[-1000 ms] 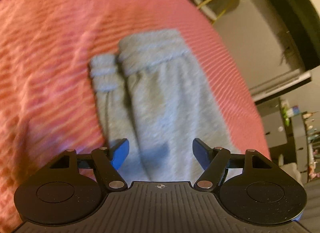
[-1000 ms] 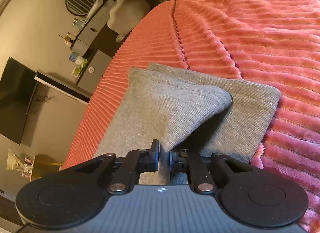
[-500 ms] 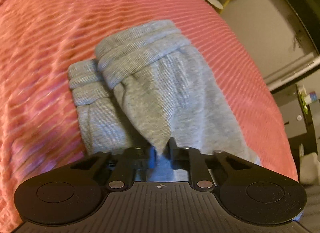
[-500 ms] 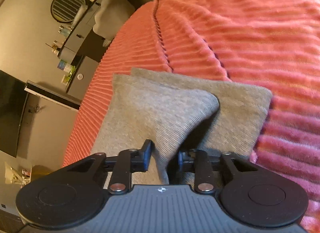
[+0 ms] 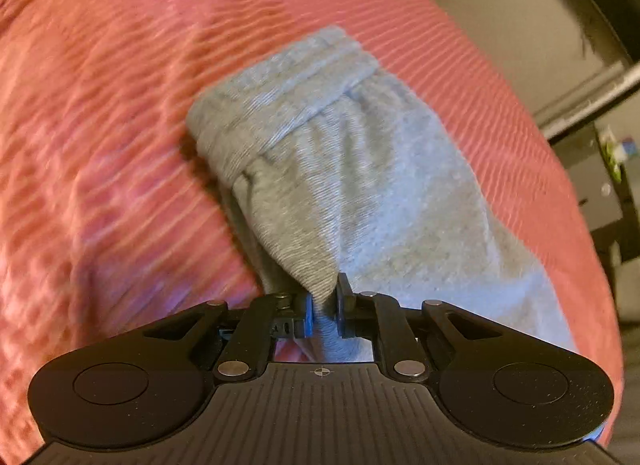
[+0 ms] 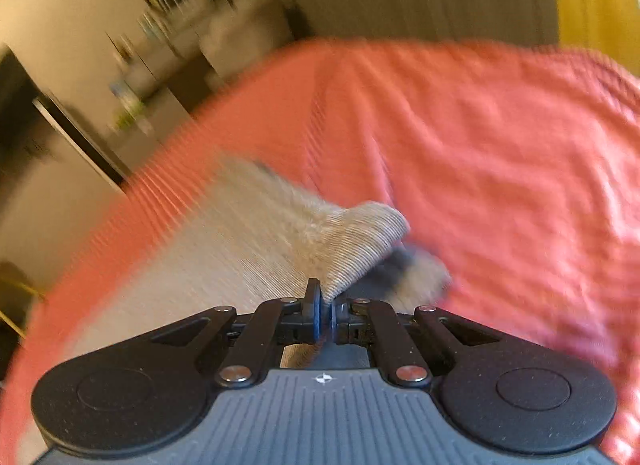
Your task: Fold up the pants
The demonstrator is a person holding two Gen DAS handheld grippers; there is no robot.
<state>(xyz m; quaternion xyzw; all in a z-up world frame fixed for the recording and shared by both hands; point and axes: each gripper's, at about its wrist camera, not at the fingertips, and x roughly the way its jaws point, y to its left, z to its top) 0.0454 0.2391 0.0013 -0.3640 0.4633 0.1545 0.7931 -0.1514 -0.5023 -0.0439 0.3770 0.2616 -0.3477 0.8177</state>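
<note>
Left gripper [image 5: 323, 311] clamped on a pinch of grey pants [image 5: 360, 185], cuffed end ahead of it on the pink blanket [image 5: 120, 105]. Right gripper [image 6: 326, 315] also pinching pants [image 6: 240, 249] fabric. No readable writing.

A bed under a ribbed coral blanket [image 5: 120, 113] carries the grey pants [image 5: 384, 201], which lie along its edge with the elastic cuff end farthest off and one pinched fold of cloth lifted clear of the blanket [image 6: 500, 153].
</note>
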